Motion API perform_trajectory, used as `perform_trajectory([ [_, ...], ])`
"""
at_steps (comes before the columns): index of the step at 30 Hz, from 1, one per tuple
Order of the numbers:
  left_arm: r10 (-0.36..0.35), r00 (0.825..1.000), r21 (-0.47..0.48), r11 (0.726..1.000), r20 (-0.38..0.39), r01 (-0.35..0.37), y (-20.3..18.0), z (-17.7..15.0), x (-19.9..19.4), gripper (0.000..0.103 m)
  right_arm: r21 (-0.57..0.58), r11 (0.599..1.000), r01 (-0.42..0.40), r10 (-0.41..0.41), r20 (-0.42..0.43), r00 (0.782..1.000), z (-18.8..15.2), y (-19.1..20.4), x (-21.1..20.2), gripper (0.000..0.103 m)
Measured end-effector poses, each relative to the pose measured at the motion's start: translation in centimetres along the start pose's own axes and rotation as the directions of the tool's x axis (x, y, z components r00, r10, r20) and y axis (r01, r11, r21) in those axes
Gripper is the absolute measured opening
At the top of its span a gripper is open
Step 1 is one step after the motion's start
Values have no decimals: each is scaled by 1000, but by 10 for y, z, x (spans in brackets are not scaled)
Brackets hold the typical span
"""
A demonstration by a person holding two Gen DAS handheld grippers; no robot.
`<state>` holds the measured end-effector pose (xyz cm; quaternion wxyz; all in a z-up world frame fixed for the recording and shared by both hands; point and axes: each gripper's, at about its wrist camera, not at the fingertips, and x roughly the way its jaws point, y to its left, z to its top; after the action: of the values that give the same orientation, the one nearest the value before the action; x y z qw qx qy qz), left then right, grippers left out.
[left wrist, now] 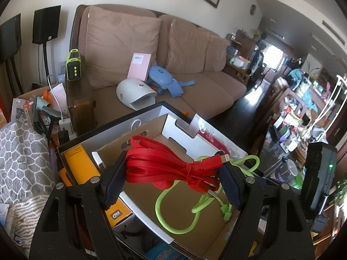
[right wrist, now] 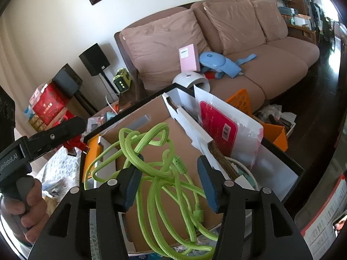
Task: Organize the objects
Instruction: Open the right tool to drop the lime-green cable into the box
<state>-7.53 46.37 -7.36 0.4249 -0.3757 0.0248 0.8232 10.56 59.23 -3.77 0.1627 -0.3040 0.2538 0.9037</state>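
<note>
In the left wrist view my left gripper point(left wrist: 171, 164) is shut on a tied bundle of flat red cable point(left wrist: 169, 166), held just above an open cardboard box point(left wrist: 141, 197). A green braided cable point(left wrist: 173, 227) lies loose on the box floor beneath it. From the right wrist view, that green cable point(right wrist: 156, 186) sprawls in loops between the fingers of my right gripper point(right wrist: 171, 171), which is open: the right pad point(right wrist: 209, 186) stands clear of the cable. At the left edge a hand point(right wrist: 28, 208) holds the left gripper point(right wrist: 54, 134), with the red cable point(right wrist: 73, 145) showing at its tip.
A yellow box point(left wrist: 80, 164) fills the box's left slot. A white packet with a red card point(right wrist: 219, 127) stands along its right wall, by an orange basket point(right wrist: 275, 134). Behind is a brown sofa point(left wrist: 206, 86) with a white dome device point(left wrist: 134, 93), pink box and blue item.
</note>
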Motion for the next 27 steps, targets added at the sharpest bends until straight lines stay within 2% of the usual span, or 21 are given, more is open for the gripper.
perform_trajectory([
  [4, -1, 1000, -3, 1000, -2, 1, 0, -1, 1, 75, -26, 997, 69, -68, 18, 998, 1, 2, -3, 60],
  [7, -3, 1000, -4, 1000, -3, 3, 0, -1, 1, 75, -107, 974, 200, -198, 29, 980, 0, 12, -1, 64],
  [8, -2, 1000, -3, 1000, -3, 2, 0, -1, 1, 75, -113, 975, 191, -190, 24, 982, -1, 12, 0, 66],
  [10, -2, 1000, -4, 1000, -4, 2, 1, 0, 1, 75, -46, 998, 48, -49, -3, 999, -1, 5, 0, 66],
  [11, -2, 1000, -4, 1000, -4, 2, 0, -1, 1, 75, -15, 1000, 6, -6, -7, 1000, -2, 3, 0, 66],
  [14, -2, 1000, -4, 1000, -3, 2, 1, 0, 1, 75, -62, 996, 64, -64, 2, 998, -3, 8, -2, 66],
  [17, -3, 1000, -7, 1000, -2, 3, 0, -1, 1, 75, -10, 1000, -10, 10, 4, 1000, -2, 3, -4, 66],
  [18, -3, 1000, -6, 1000, -2, 3, 1, 0, 1, 75, -6, 1000, -9, 9, 10, 1000, -1, 2, -5, 66],
  [20, -1, 1000, -7, 1000, -1, 1, 0, -1, 1, 75, -66, 995, 78, -76, 34, 997, 0, 10, -8, 66],
  [21, -2, 1000, -7, 1000, -2, 2, 1, 1, 1, 75, -81, 993, 89, -86, 40, 996, 0, 12, -9, 66],
  [23, -3, 1000, -6, 1000, -3, 3, 1, 1, 1, 75, -60, 996, 63, -61, 39, 997, 0, 10, -9, 66],
  [26, -4, 1000, -4, 1000, -7, 4, 0, 2, 1, 75, -81, 994, 75, -73, 25, 997, 2, 13, -4, 66],
  [27, -5, 1000, -3, 1000, -8, 5, 0, 1, 1, 75, -67, 997, 49, -48, 22, 999, 2, 12, -4, 67],
])
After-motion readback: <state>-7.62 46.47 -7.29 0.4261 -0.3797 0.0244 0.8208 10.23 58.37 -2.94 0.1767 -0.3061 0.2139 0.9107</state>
